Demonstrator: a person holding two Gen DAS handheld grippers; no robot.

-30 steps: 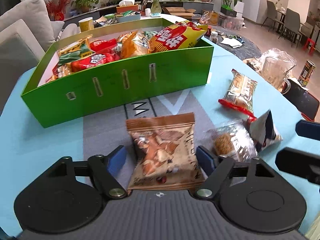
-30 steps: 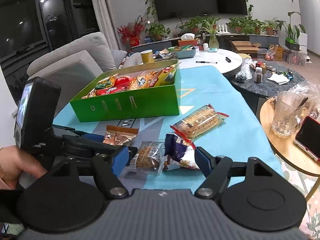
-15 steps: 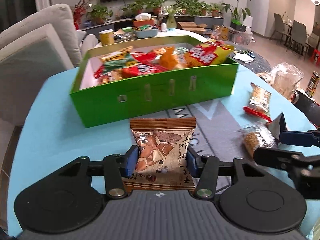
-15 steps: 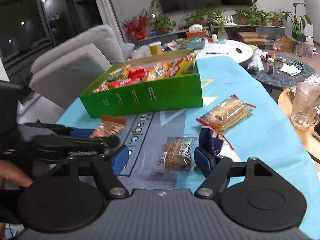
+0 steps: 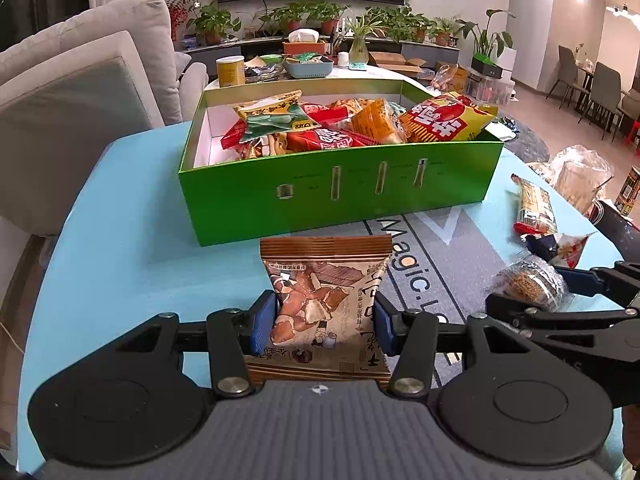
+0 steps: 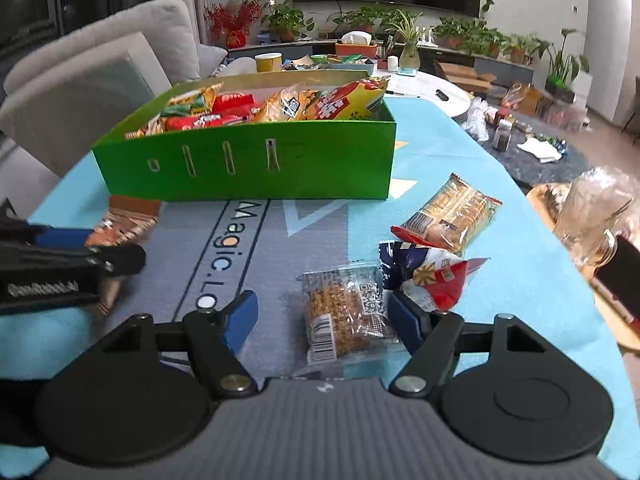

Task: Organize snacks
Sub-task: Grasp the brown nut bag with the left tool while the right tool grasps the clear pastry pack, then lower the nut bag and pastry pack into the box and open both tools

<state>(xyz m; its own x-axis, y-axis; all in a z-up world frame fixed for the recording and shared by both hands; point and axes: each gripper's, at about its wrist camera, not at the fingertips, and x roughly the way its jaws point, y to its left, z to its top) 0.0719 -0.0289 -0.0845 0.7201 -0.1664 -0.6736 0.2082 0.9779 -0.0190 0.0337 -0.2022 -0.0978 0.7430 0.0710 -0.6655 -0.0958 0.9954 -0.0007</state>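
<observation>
Snacks half sorted: the left gripper [image 5: 324, 326], jaws just closed, clamps the brown packet [image 5: 326, 304] on the surface [image 5: 120, 280] before the green box [image 5: 340, 204]. The right gripper [image 6: 322, 318] stands released around a clear-wrapped bar [image 6: 344, 312]. Best handling: lift the packet clear of the box wall before releasing.

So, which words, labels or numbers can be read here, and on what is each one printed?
"Magic. Lo", then hidden: table mat.
"GenRobot.AI", blurred: side of left gripper.
Brown snack packet: print too small to read.
Clear-wrapped cake: QR code and barcode only.
Packets in the green box: large characters, not readable.
</observation>
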